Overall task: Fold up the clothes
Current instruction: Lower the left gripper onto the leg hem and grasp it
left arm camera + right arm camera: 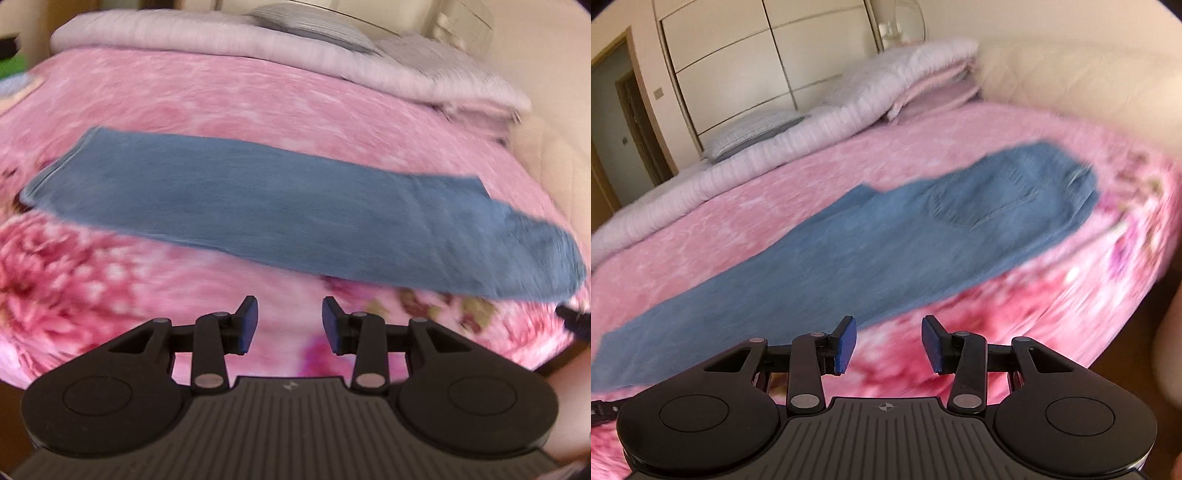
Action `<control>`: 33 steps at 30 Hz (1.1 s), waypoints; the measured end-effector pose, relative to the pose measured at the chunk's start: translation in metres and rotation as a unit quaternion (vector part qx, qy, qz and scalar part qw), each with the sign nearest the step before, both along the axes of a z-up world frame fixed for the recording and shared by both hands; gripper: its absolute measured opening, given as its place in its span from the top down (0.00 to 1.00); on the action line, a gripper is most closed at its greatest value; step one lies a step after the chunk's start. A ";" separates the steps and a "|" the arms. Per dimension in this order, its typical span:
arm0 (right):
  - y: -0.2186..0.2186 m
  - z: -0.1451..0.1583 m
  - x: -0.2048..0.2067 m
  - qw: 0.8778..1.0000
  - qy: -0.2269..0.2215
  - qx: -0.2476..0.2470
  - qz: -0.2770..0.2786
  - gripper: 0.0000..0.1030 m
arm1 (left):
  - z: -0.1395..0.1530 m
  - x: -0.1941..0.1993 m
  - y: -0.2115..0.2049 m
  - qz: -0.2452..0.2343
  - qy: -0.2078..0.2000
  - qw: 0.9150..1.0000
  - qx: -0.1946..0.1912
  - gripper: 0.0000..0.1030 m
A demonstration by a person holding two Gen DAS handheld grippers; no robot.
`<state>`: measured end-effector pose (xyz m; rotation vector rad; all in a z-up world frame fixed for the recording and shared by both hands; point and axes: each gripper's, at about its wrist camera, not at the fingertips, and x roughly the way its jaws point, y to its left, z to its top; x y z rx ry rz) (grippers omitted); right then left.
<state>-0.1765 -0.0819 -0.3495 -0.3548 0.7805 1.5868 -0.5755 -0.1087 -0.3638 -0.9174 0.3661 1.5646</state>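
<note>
Blue denim jeans (280, 206) lie flat on the pink floral bed (221, 99), just ahead of both grippers. Left gripper (290, 323) and right gripper (888, 341) hover with jaws apart, empty.

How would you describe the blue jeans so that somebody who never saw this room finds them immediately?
Start at the wide bed covered by a pink flowered blanket, with rolled white quilts along its far side. In the middle of the blanket lie the blue denim jeans, folded lengthwise into one long strip. They are the only blue cloth there, and a stitched back pocket shows near one end.
</note>
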 end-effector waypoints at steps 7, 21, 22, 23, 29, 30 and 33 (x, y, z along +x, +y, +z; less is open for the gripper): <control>0.038 -0.015 -0.033 0.999 -0.009 -0.026 0.029 0.58 | -0.022 -0.092 -0.017 0.121 -0.097 0.988 0.025 0.67; 0.088 -0.039 -0.040 0.998 -0.021 -0.052 0.016 0.58 | -0.068 -0.191 -0.009 0.325 -0.305 0.888 0.111 0.66; 0.091 -0.040 -0.039 0.998 -0.021 -0.053 0.015 0.58 | -0.069 -0.192 -0.007 0.330 -0.305 0.886 0.116 0.66; 0.093 -0.040 -0.039 0.998 -0.022 -0.053 0.015 0.58 | -0.069 -0.192 -0.005 0.332 -0.302 0.886 0.120 0.66; 0.104 -0.044 -0.038 0.998 -0.025 -0.050 0.015 0.58 | -0.069 -0.188 0.008 0.344 -0.277 0.887 0.132 0.70; 0.105 -0.044 -0.037 0.998 -0.025 -0.049 0.016 0.58 | -0.067 -0.188 0.011 0.343 -0.271 0.890 0.131 0.70; 0.108 -0.045 -0.034 0.999 -0.020 -0.047 0.018 0.58 | -0.056 -0.181 0.023 0.324 -0.222 0.911 0.124 0.89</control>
